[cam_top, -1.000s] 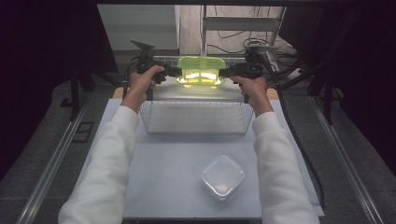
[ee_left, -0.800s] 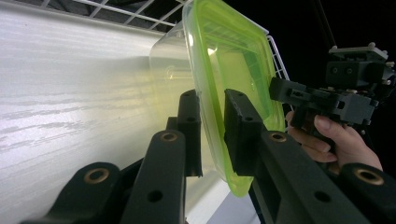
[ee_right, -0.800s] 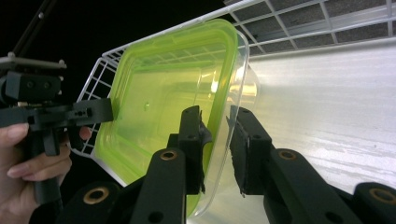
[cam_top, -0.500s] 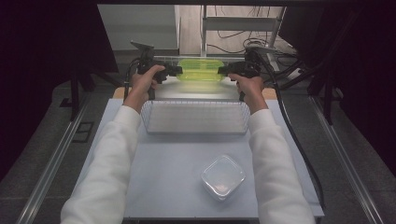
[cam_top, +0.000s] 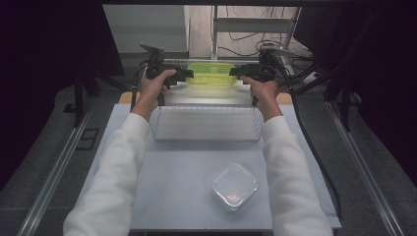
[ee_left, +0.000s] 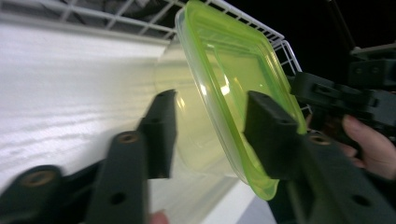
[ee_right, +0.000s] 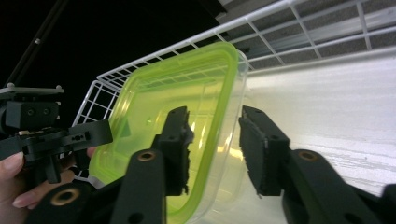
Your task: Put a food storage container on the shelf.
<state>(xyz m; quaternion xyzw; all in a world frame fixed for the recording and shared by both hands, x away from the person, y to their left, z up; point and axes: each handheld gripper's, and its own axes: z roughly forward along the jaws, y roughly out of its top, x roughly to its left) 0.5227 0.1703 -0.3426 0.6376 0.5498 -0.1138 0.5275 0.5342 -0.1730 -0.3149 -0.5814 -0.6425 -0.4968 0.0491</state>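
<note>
The green-lidded container [cam_top: 211, 73] is being released into the far basket [cam_top: 295, 49]; left gripper [ee_left: 208, 135] and right gripper [ee_right: 212, 149] jaws have just been opening (pads apparently clear of the rim), so withdrawal is called for next.

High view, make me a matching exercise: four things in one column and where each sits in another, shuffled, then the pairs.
Things:
1 green-lidded container
2 wire basket
3 clear tub
4 left gripper

Places:
A near edge of the table
B far side, between both grippers
C middle of the table, between the forearms
D at the container's left end

Pairs: 1-B, 2-C, 3-A, 4-D
</note>
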